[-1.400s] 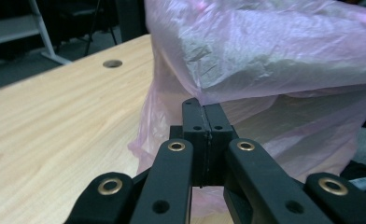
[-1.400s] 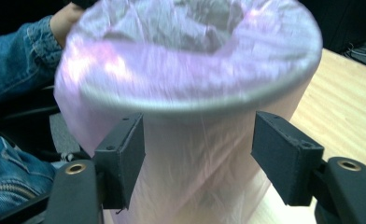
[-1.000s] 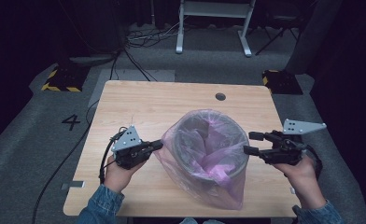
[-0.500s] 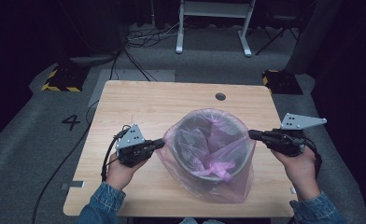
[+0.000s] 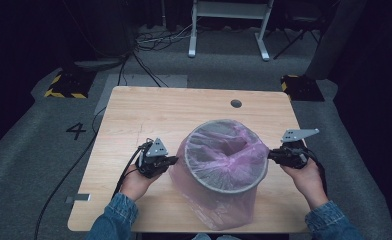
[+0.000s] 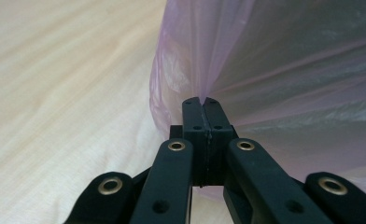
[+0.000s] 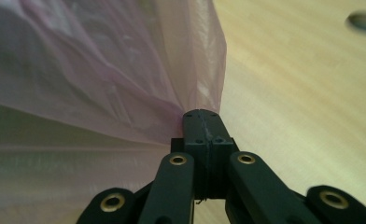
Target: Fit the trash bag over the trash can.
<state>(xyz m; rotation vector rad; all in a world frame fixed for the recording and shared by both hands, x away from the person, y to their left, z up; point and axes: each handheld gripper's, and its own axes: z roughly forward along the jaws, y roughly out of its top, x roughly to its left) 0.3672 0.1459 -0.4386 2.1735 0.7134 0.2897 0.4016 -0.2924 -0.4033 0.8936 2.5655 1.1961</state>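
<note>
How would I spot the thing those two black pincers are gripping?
Find the wooden table; near its front edge stands a round bin. Stretched over it is a thin, see-through pink bag, pinched on either side by the left gripper and right gripper.

One pink bag (image 5: pixel 219 200), seemingly over one bin (image 5: pixel 226 156), two grippers, one table (image 5: pixel 149 115).

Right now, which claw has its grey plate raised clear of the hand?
The right claw: its grey plate stands high, while the left claw carries its plate low.
</note>
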